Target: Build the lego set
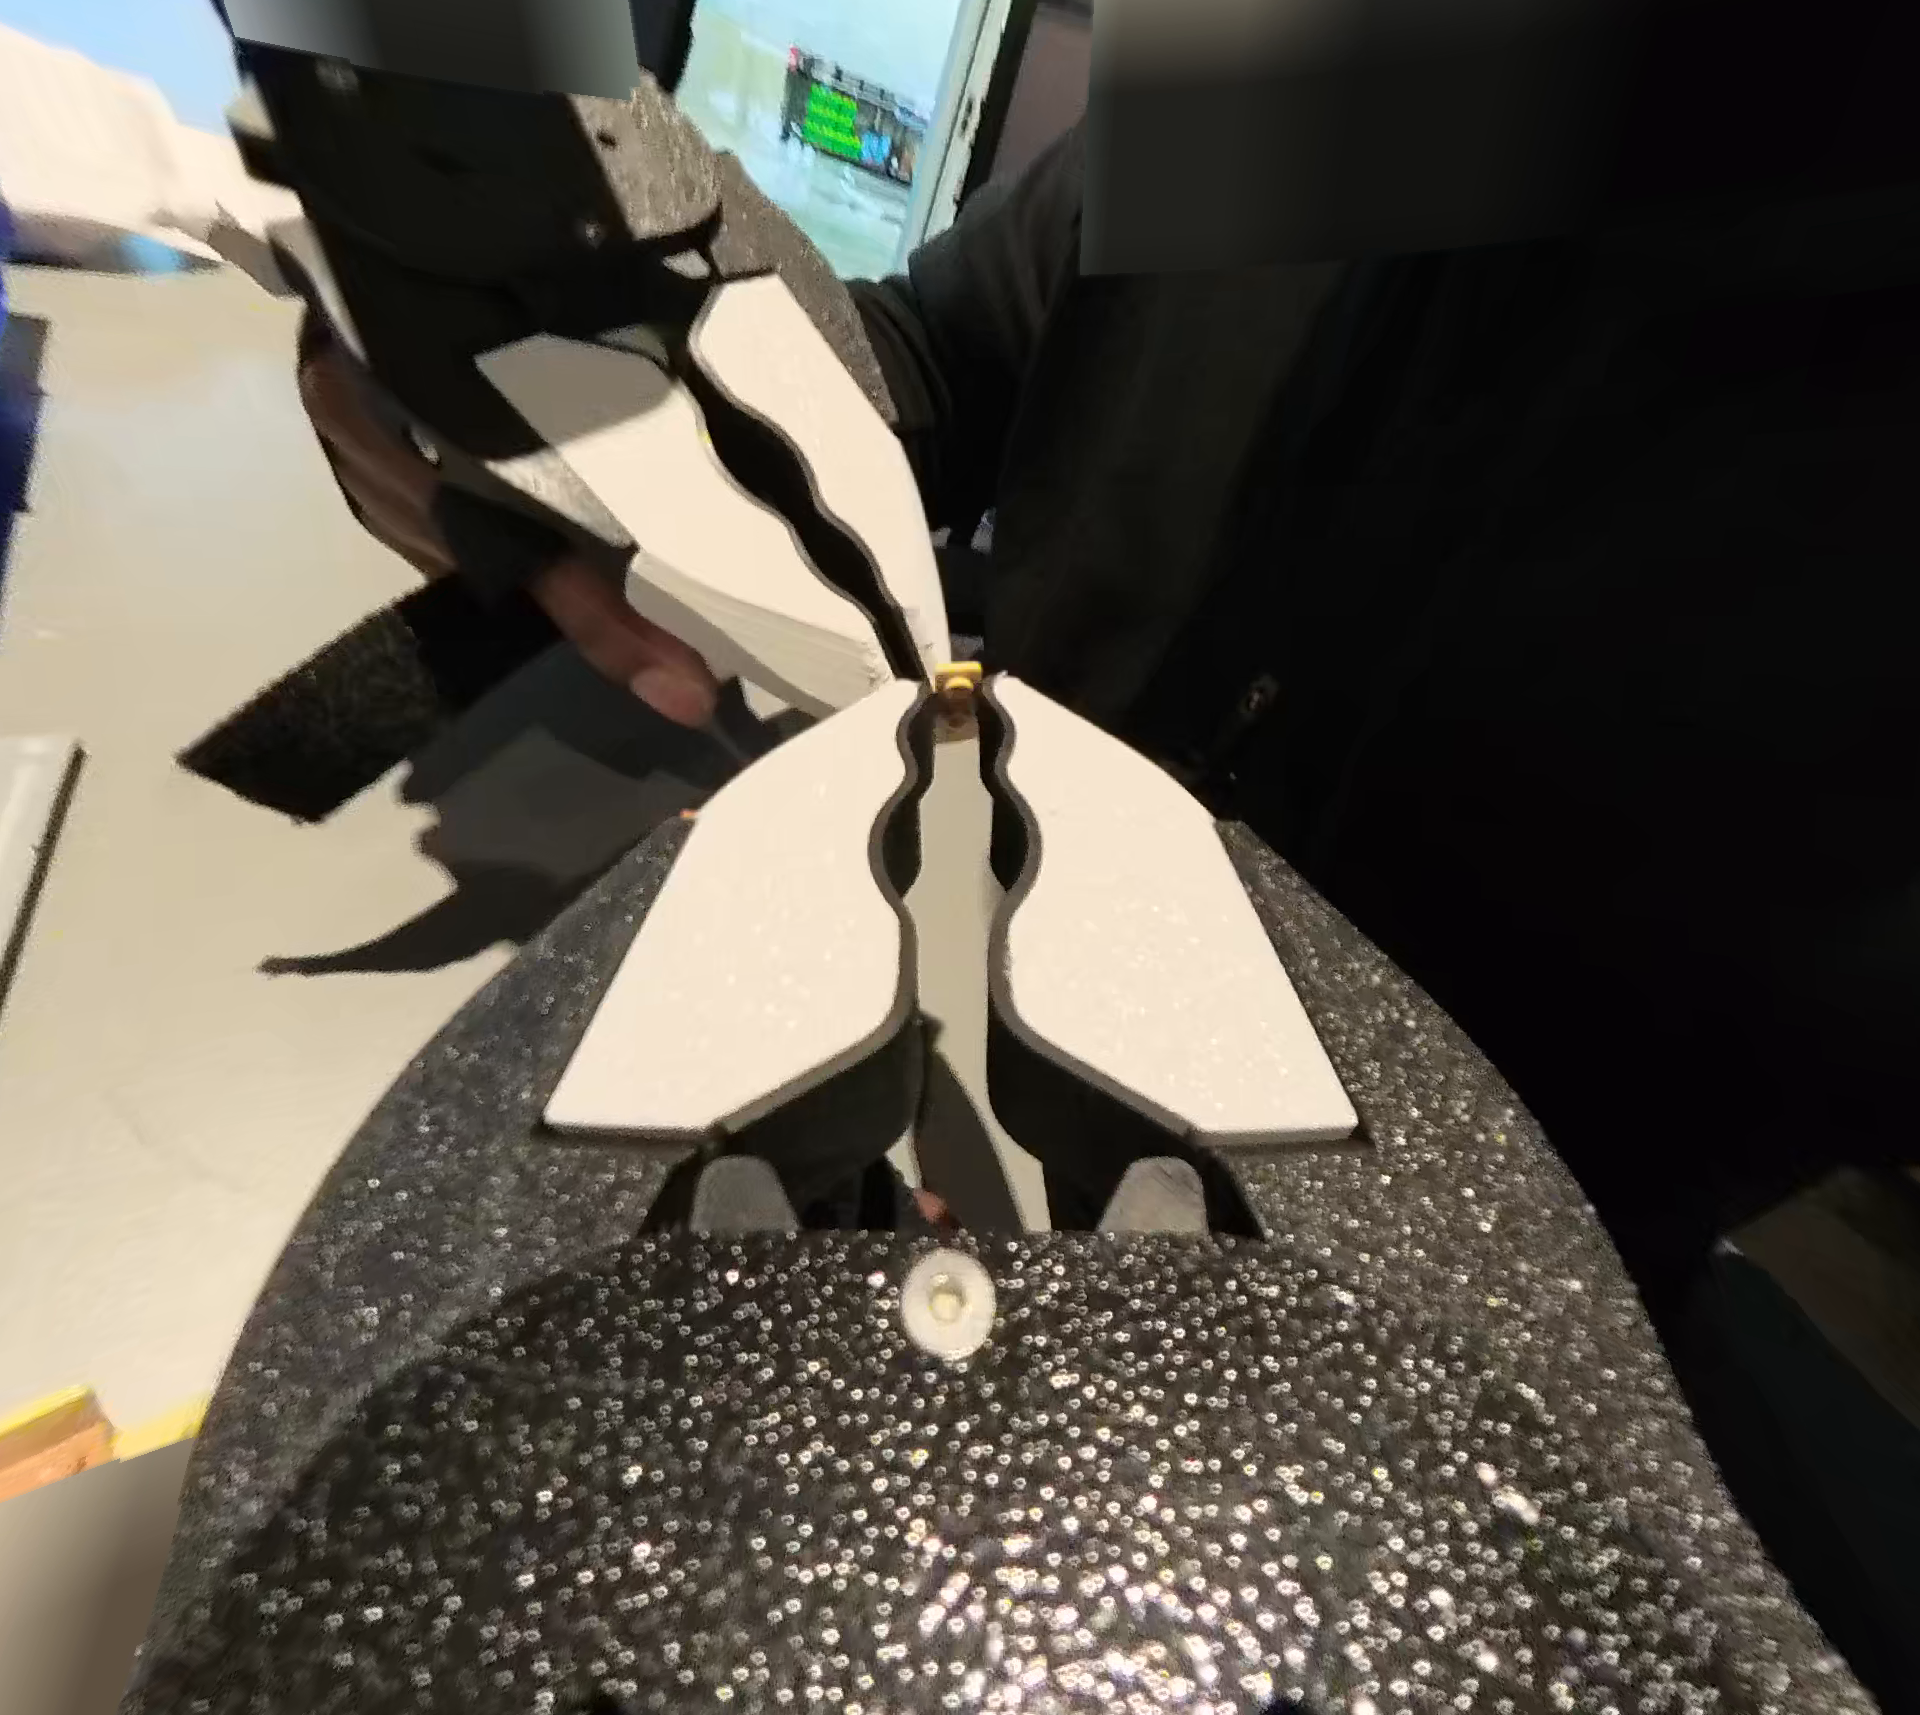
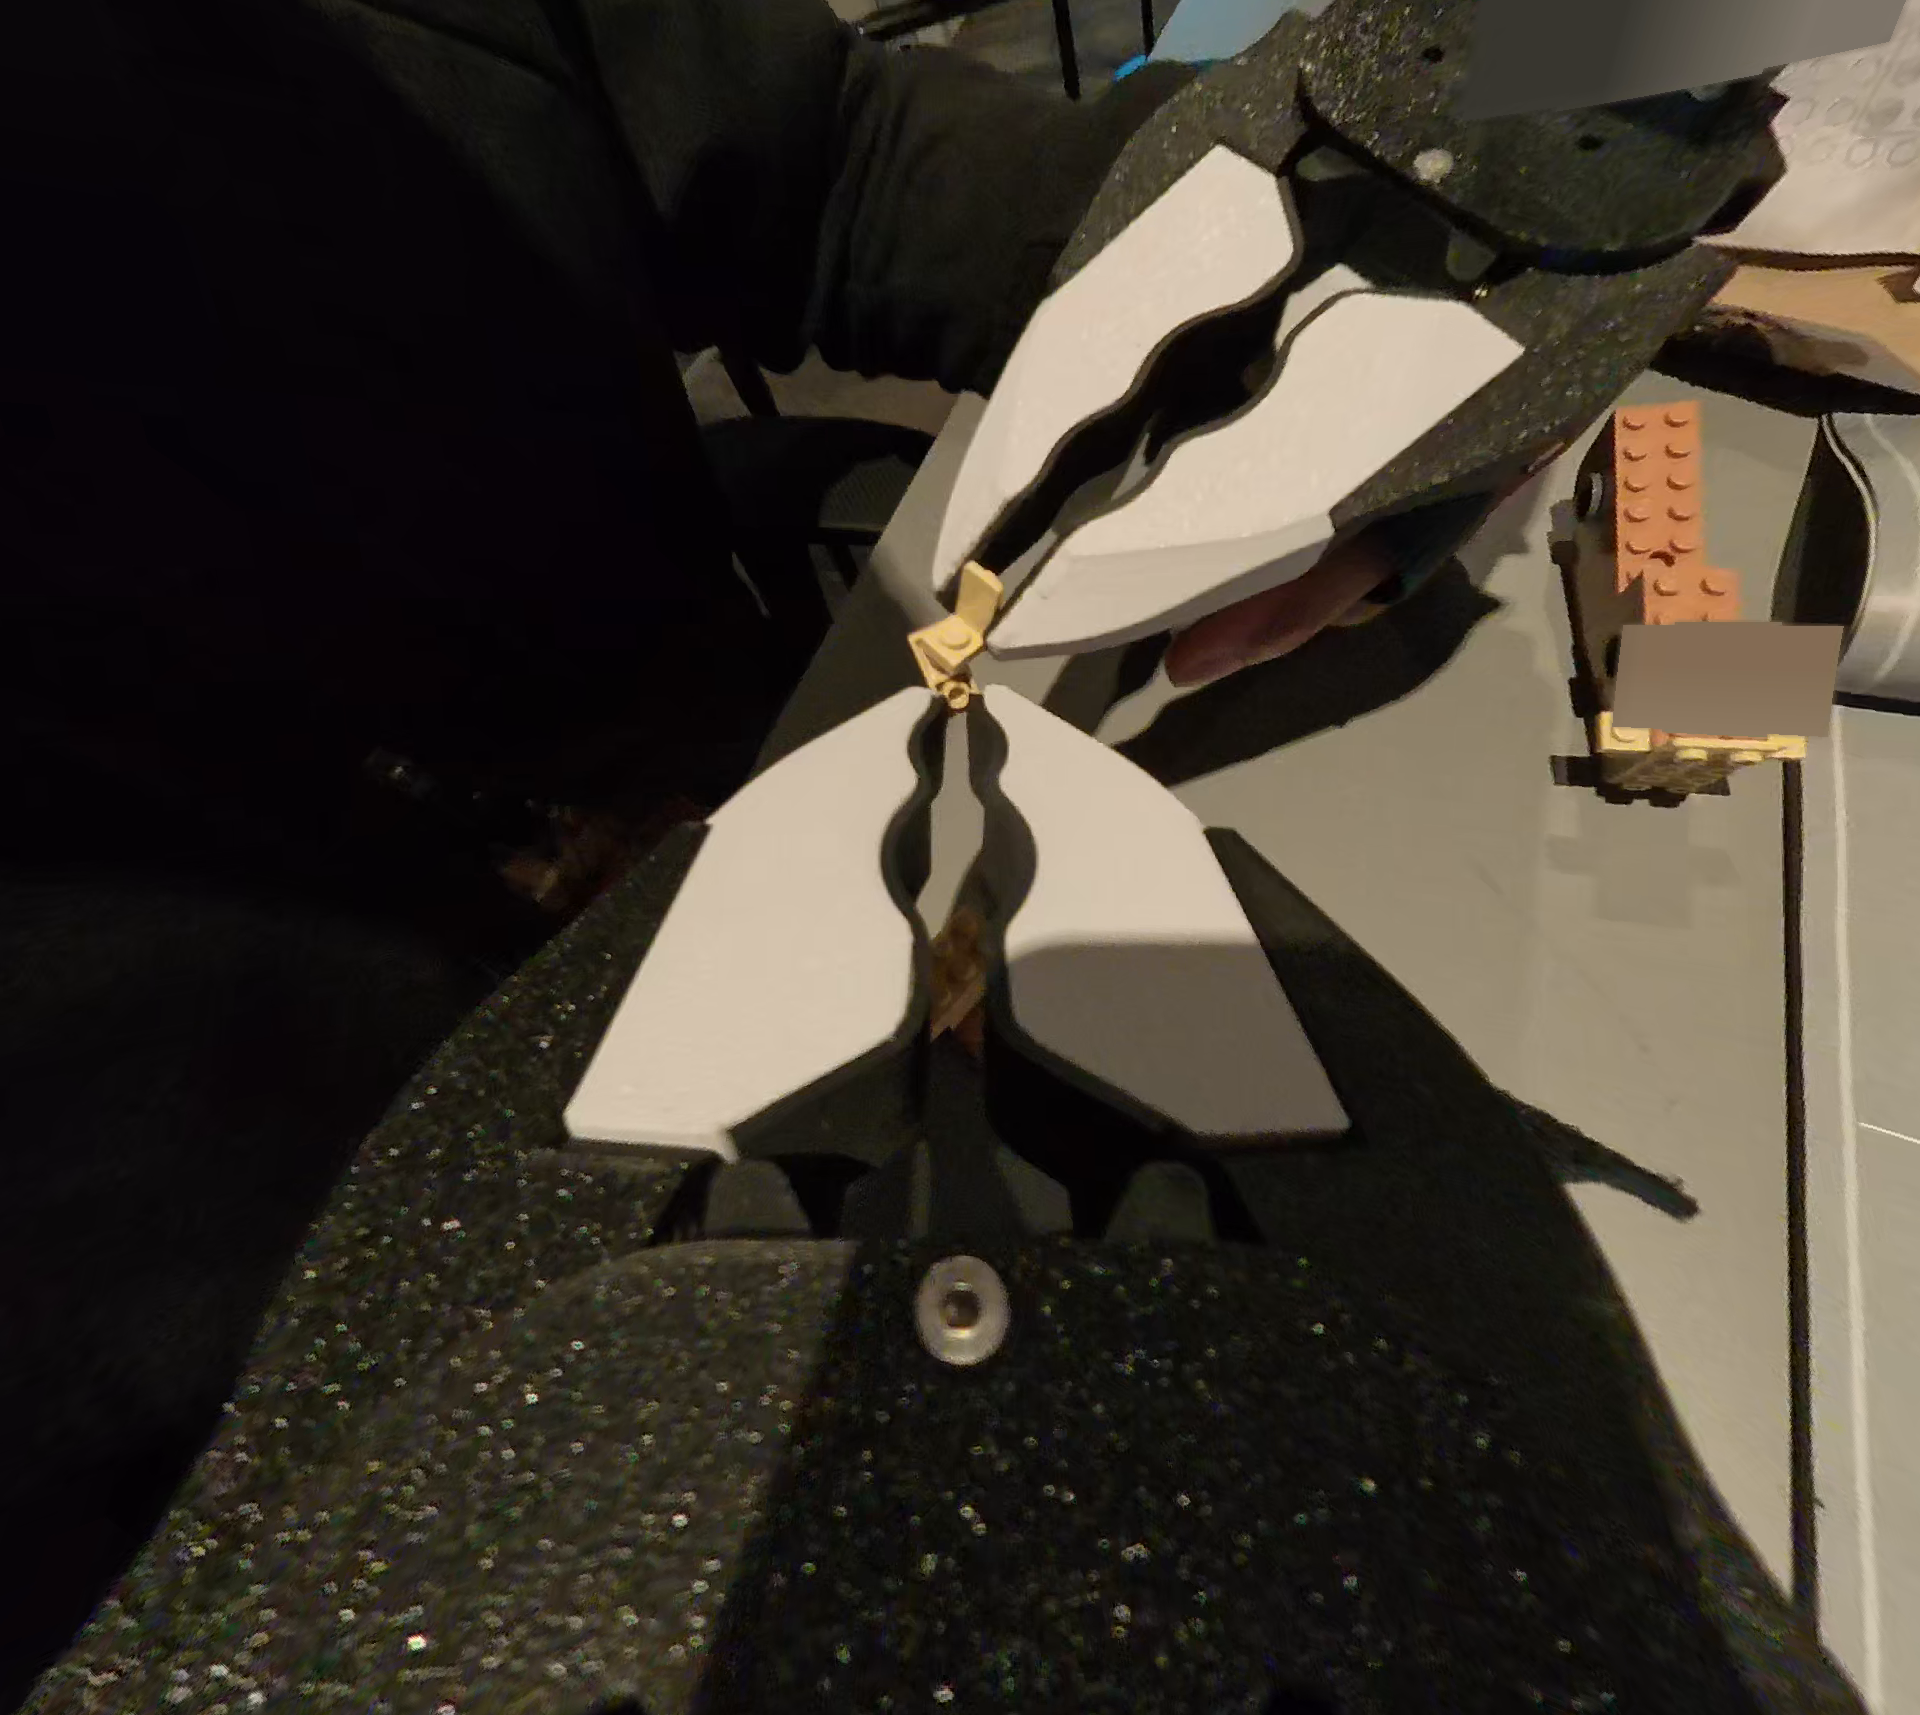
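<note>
Both grippers meet tip to tip in the air above the grey table [image 2: 1455, 886]. In the right wrist view, my right gripper [image 2: 954, 697] is shut on a tiny tan lego piece [image 2: 956, 691]. My left gripper [image 2: 982, 600] comes in from the upper right, shut on a tan lego piece [image 2: 980, 593] with a small tan plate [image 2: 943, 649] at its end. The two tan parts touch. In the left wrist view, my left gripper [image 1: 954, 701] pinches the tan piece [image 1: 956, 686], and the right gripper [image 1: 923, 659] comes in from the upper left.
A partly built lego model [image 2: 1662, 502] of orange-brown plates on a tan base stands on the table at the right. A person in dark clothing [image 2: 416, 315] sits close behind the grippers. A hand [image 1: 644, 657] holds the right gripper. My left and right fingertips are right by each other. The partly built lego model [image 2: 1662, 502] is about equally far from each gripper, around 15 cm.
</note>
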The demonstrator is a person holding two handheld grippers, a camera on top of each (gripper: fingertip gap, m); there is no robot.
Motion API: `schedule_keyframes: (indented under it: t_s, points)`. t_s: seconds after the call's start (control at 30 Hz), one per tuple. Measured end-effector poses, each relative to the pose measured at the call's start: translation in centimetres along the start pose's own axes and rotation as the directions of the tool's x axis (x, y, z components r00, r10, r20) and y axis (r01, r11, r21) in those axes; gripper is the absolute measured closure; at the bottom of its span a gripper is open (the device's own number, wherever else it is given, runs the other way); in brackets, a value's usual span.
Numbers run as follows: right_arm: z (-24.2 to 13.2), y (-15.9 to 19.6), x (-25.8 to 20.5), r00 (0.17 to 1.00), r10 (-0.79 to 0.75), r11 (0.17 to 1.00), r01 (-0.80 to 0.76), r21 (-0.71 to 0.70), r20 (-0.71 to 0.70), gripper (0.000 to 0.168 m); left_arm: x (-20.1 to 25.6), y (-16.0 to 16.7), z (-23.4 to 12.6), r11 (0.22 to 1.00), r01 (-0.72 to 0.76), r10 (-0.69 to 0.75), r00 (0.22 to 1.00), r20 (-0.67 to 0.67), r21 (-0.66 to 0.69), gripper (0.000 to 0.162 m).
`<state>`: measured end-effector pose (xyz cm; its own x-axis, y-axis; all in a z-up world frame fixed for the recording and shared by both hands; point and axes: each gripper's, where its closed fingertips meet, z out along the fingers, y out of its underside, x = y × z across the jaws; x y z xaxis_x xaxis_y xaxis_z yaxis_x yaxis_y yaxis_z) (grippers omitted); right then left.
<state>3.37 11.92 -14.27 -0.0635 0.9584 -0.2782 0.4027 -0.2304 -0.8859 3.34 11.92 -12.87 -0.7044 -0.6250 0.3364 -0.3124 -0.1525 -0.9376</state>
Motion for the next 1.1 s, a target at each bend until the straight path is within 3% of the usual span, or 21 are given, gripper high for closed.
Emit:
schedule_keyframes:
  t_s: [1.1]
  points:
    - [2.0,1.8,-0.6,0.994,-0.106,0.979,0.099,-0.176,-0.031,0.165,1.1,3.1,1.0,0.958,-0.053,0.049,0.999,-0.020,-0.282,0.155]
